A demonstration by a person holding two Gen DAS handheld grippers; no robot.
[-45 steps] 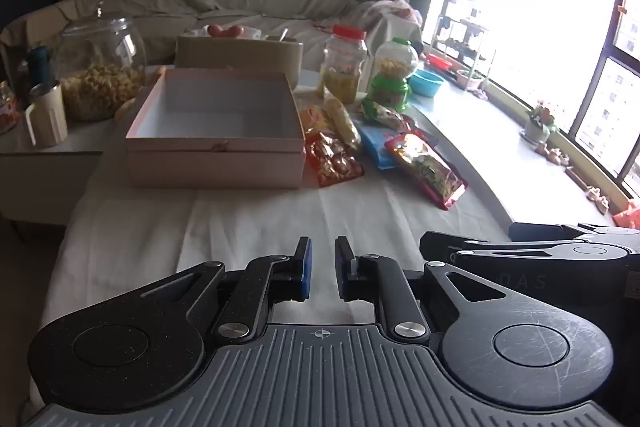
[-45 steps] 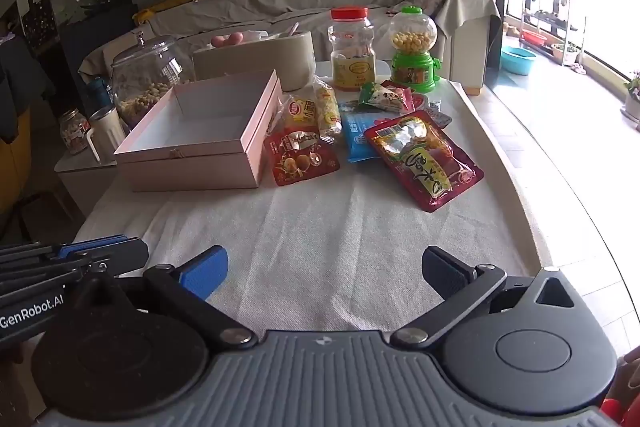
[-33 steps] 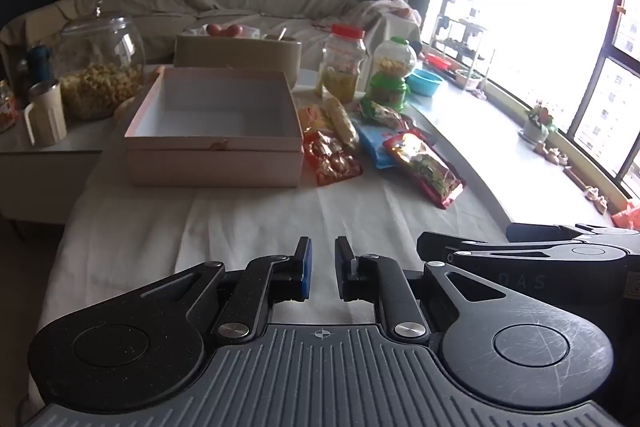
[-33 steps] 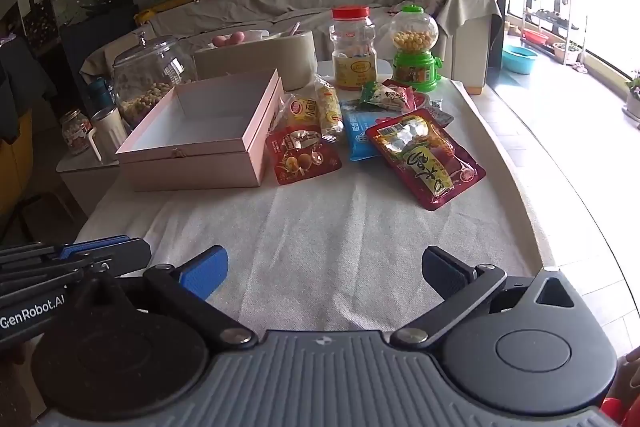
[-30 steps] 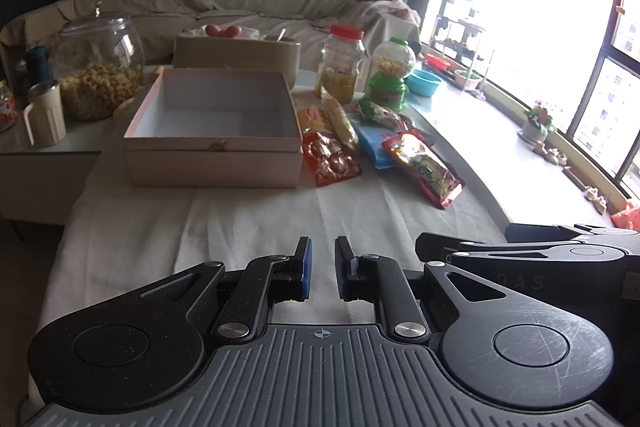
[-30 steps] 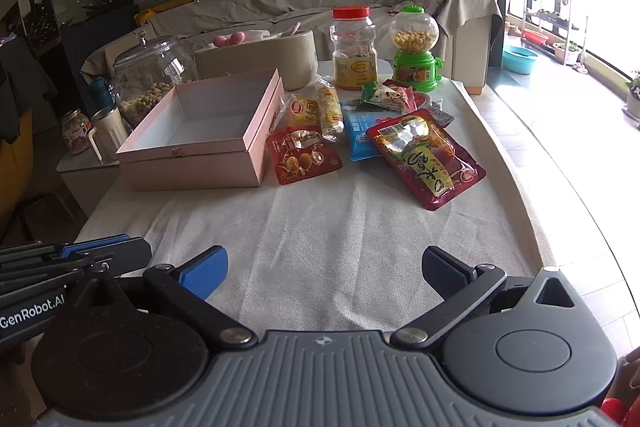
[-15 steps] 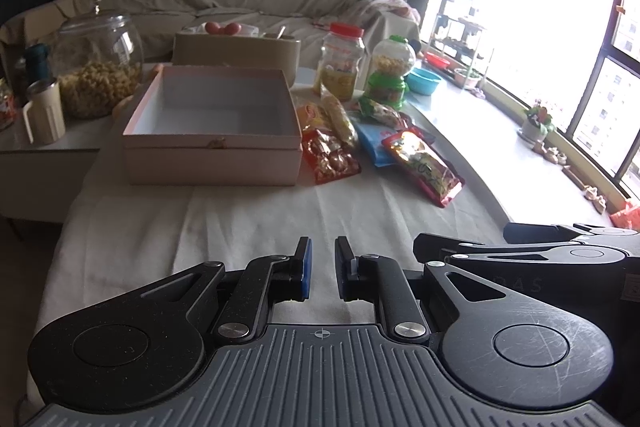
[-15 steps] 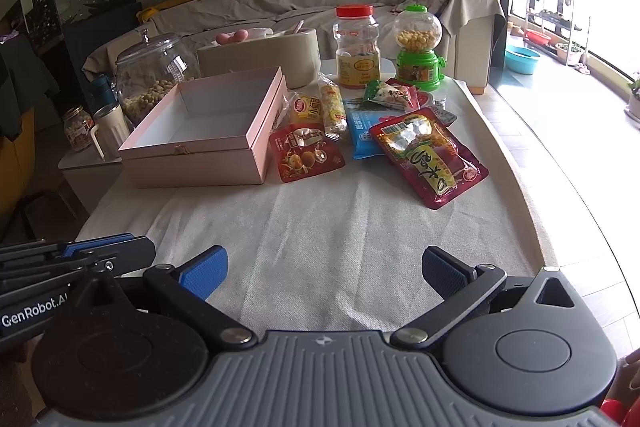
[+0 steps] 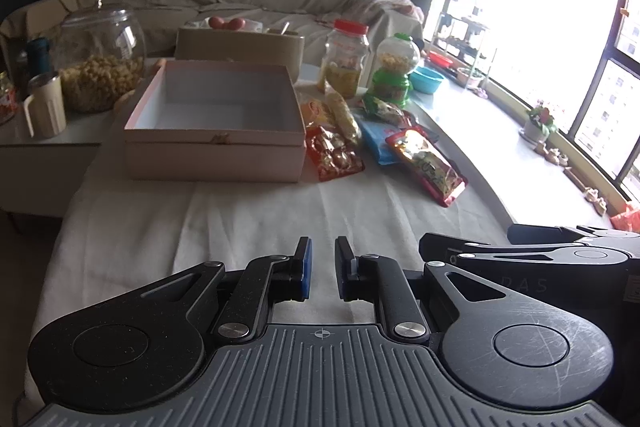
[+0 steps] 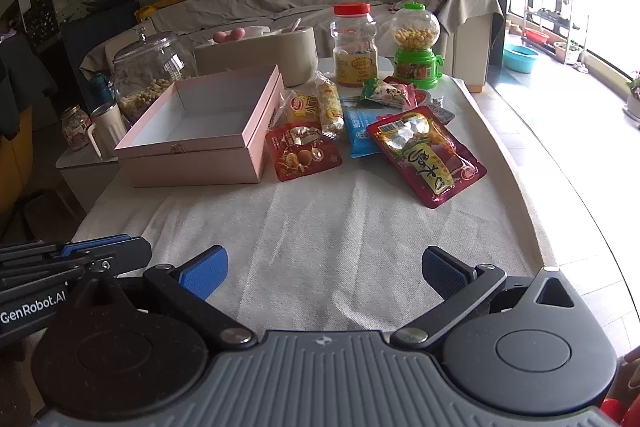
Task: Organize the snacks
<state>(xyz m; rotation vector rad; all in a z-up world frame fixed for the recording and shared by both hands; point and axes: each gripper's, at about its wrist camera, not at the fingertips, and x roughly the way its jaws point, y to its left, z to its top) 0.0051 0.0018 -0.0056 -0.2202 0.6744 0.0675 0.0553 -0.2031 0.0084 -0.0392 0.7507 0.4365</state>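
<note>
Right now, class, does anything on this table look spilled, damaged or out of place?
Nothing is spilled or visibly damaged. The snack packets lie loose and overlapping beside the empty pink box; the large red packet lies askew, slanting toward the table's edge.

Ahead of tool: white cloth w/ coarse matt weave; pink box matt card, smooth. Snack packs glossy crinkled foil/plastic. Jar clear plastic. Gripper pads blue, textured.

Both tools share one build: a ribbed grey plate, black speckled round housings, silver pivot screws and blue-padded jaws. The left gripper carries scratches; the right gripper sits beside white "GenRobot.AI" lettering.
</note>
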